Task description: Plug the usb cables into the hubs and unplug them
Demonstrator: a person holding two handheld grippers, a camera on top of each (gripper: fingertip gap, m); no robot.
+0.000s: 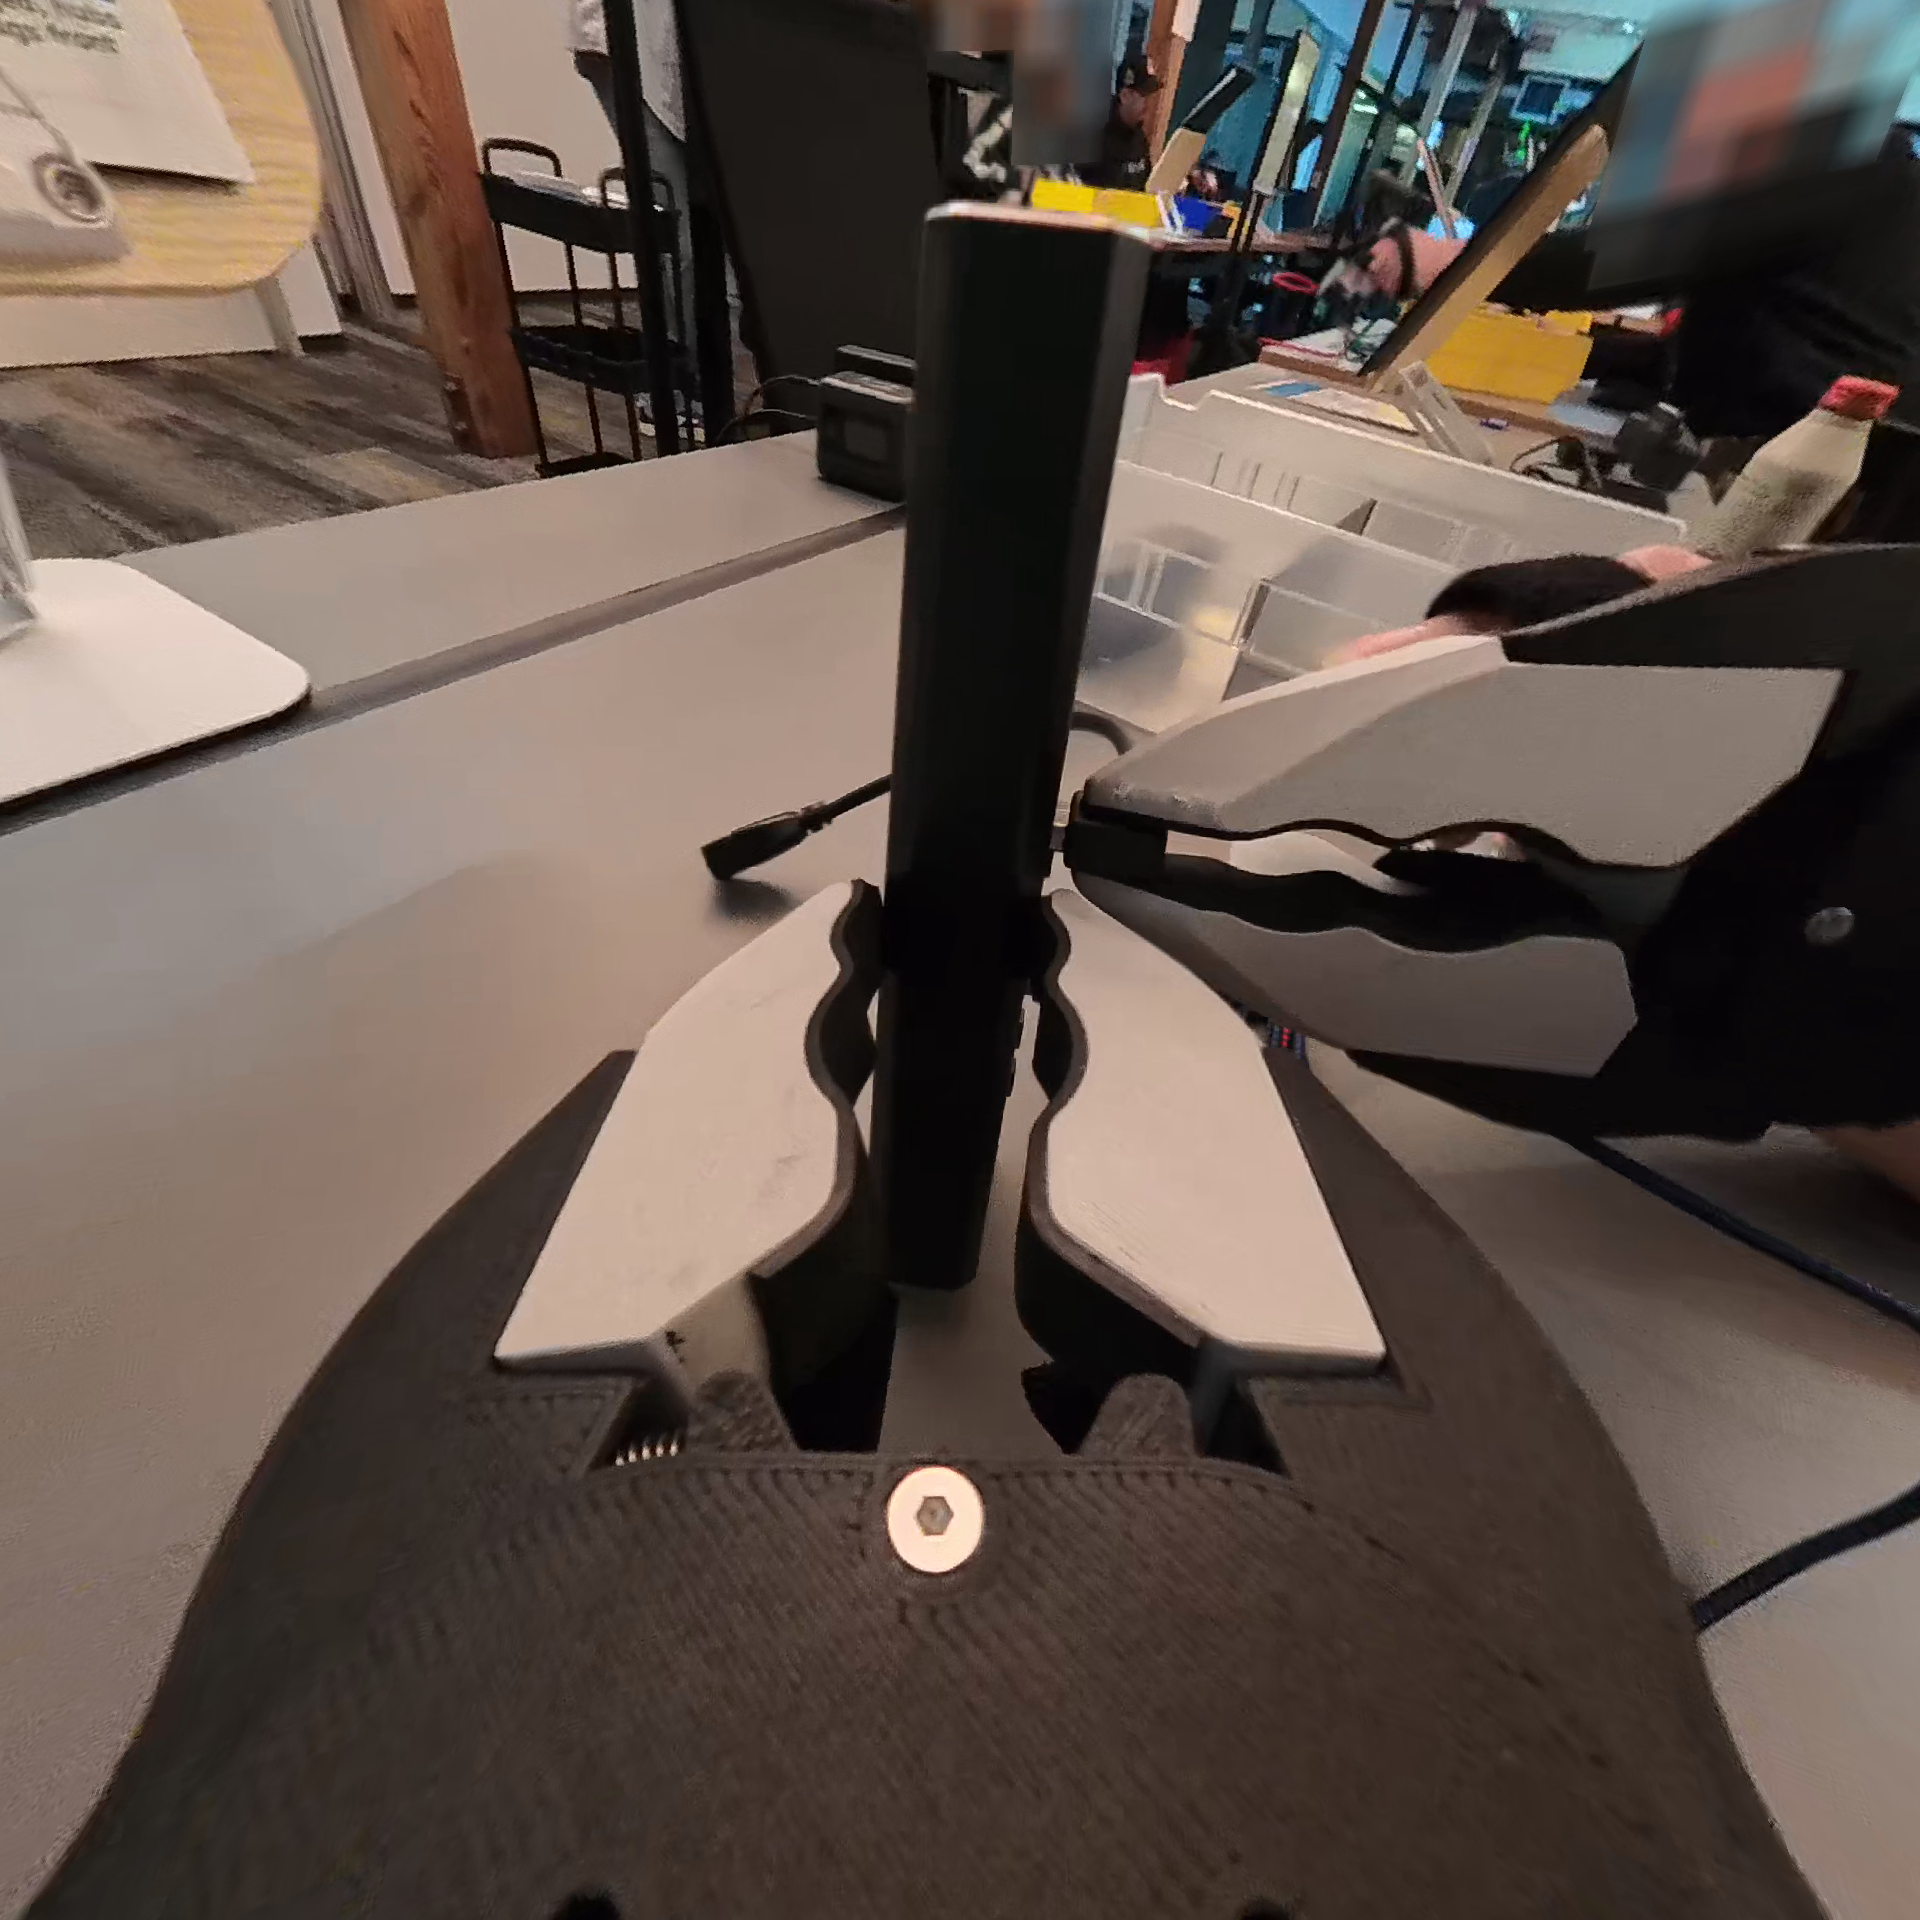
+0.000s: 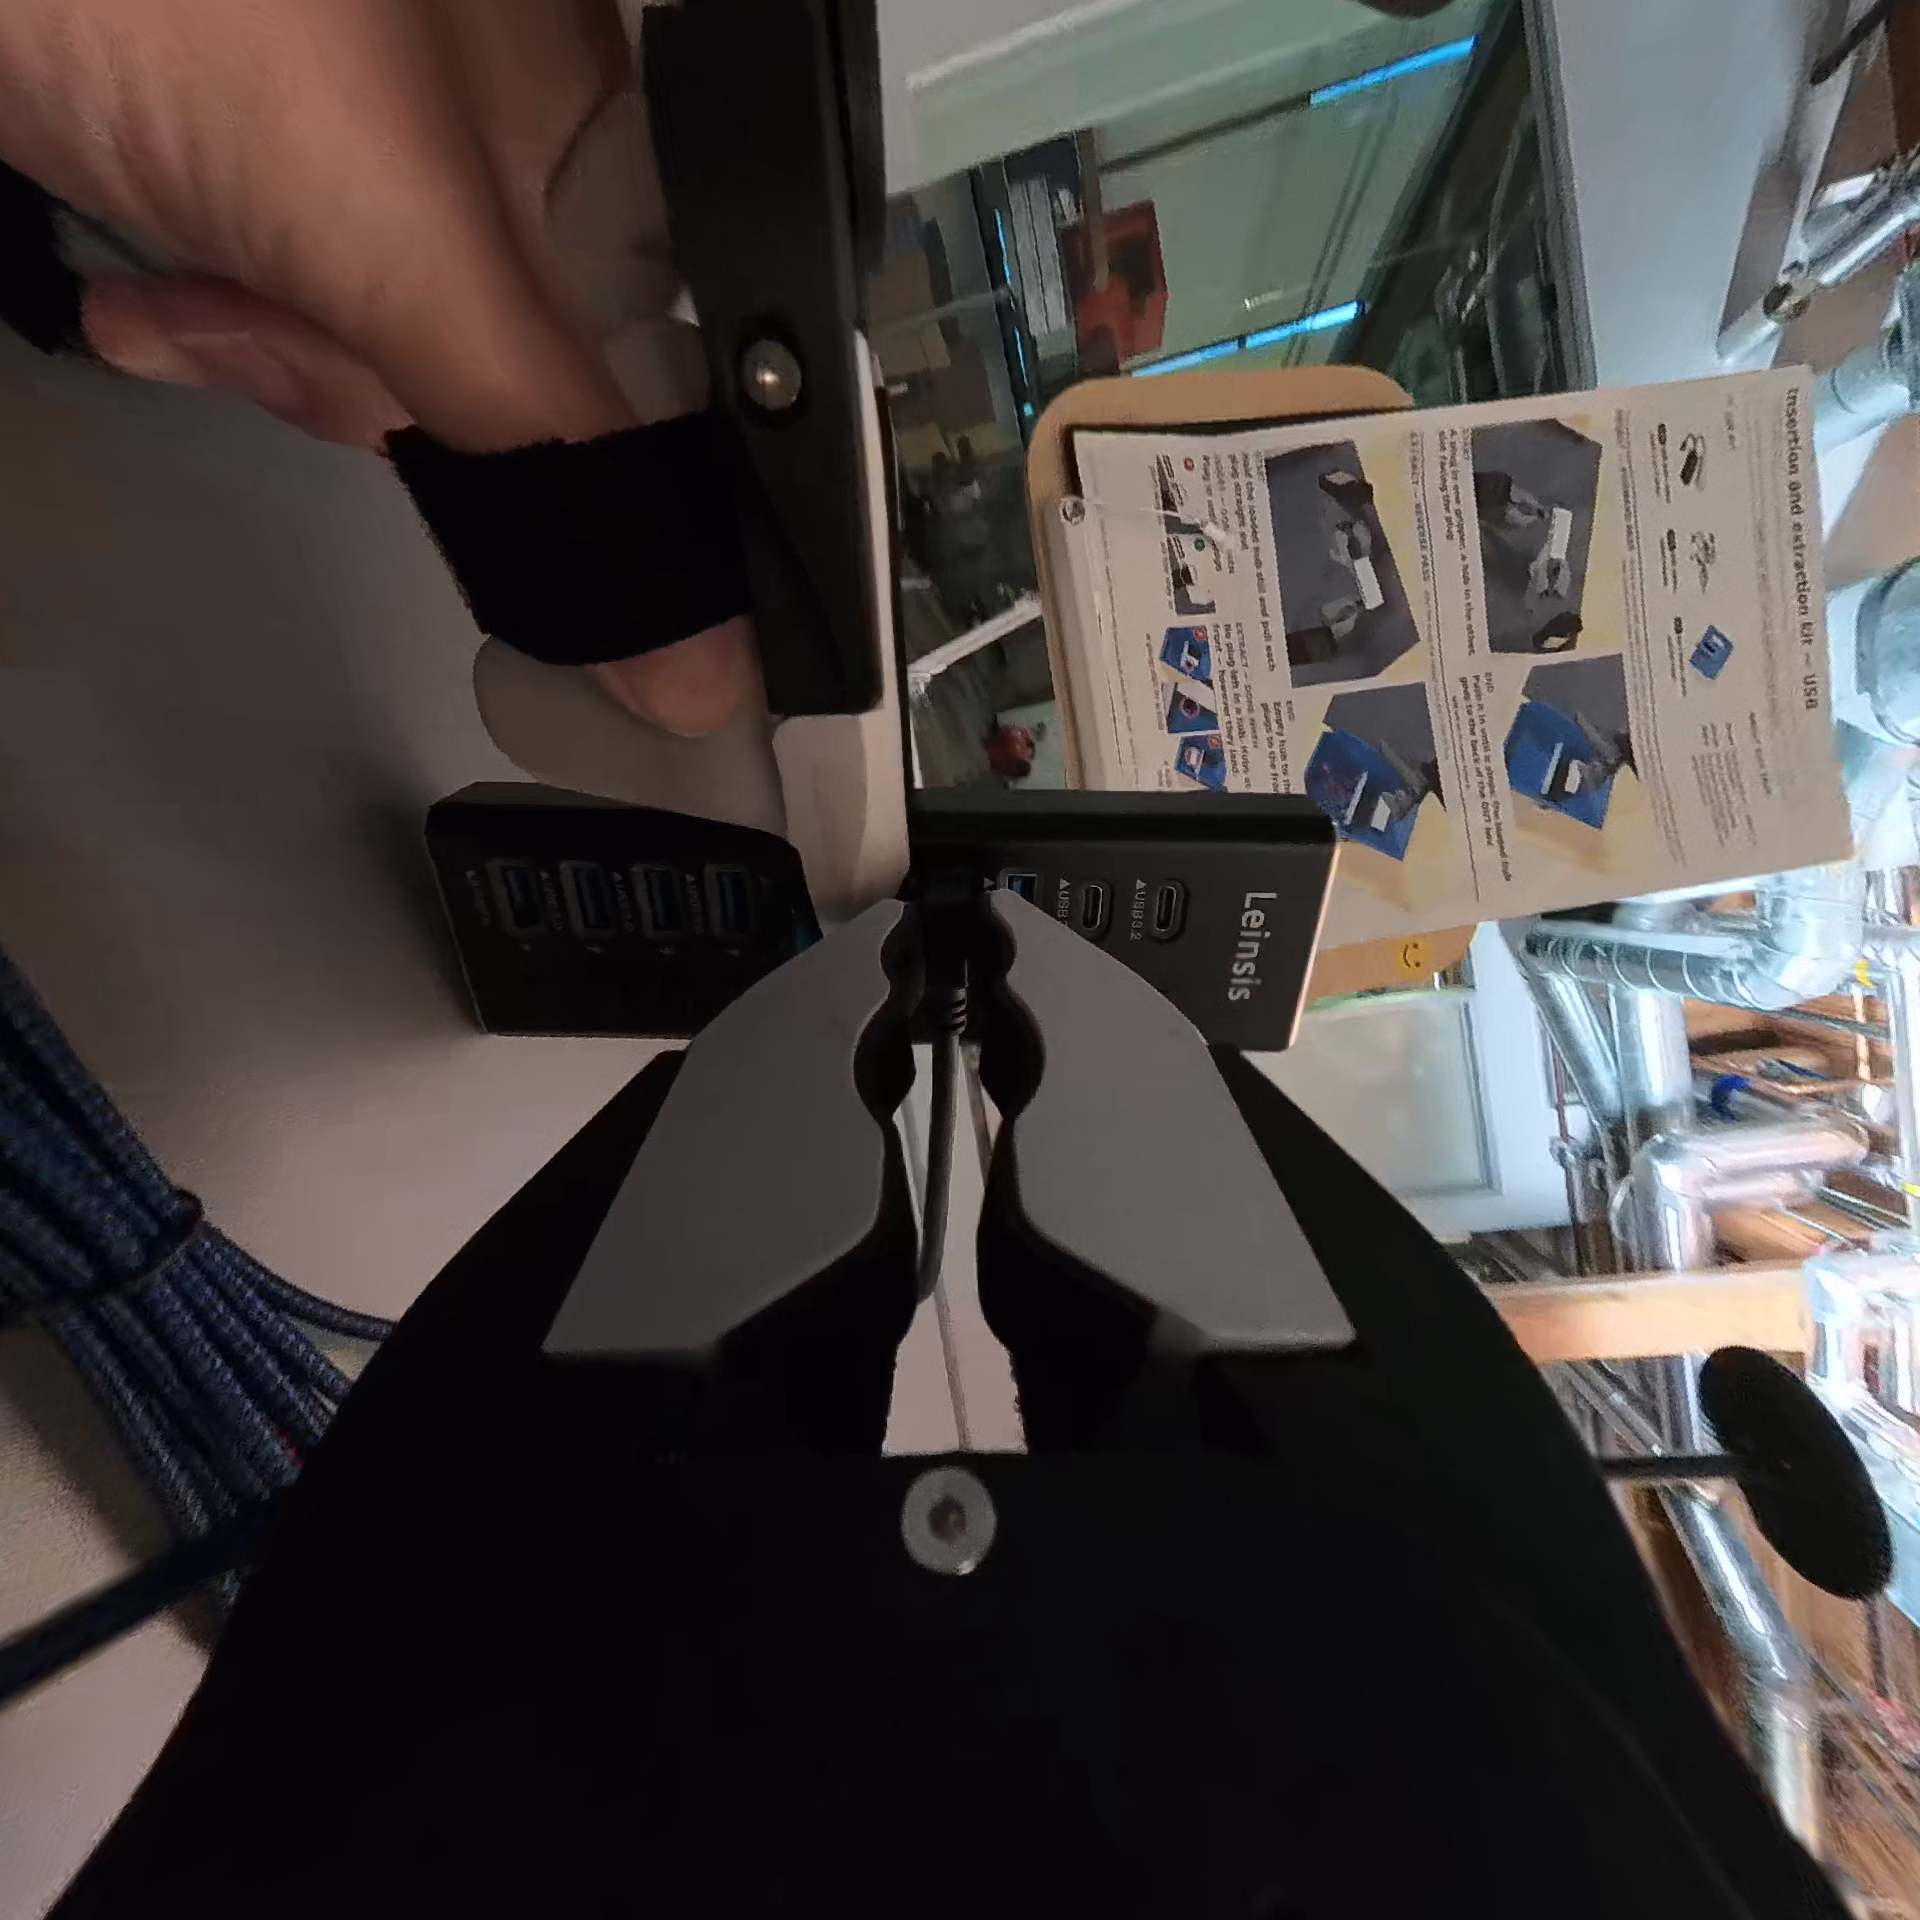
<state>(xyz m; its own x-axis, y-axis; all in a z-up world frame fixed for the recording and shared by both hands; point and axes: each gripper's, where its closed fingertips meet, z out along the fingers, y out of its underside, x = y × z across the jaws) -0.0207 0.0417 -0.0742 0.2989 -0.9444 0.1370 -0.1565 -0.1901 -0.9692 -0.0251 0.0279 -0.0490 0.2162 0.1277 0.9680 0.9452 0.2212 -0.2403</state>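
The left gripper is clamping a black USB hub between its fingers, holding it raised above the grey table with its long axis running straight ahead of the fingers. The right gripper is pinching a black USB plug by its body, its thin grey cable trailing back between the fingers. In the right wrist view the plug's nose is sitting at the hub's port face, beside a blue-tongued port and two small oval ports; whether it is fully seated cannot be told. The plug's axis is lying crosswise to the hub's long axis, so the coming push or pull, as judged here, is running sideways into or out of that face while the left gripper braces. A second hub with four ports is resting on the table beyond, and a loose connector is lying just behind the held hub.
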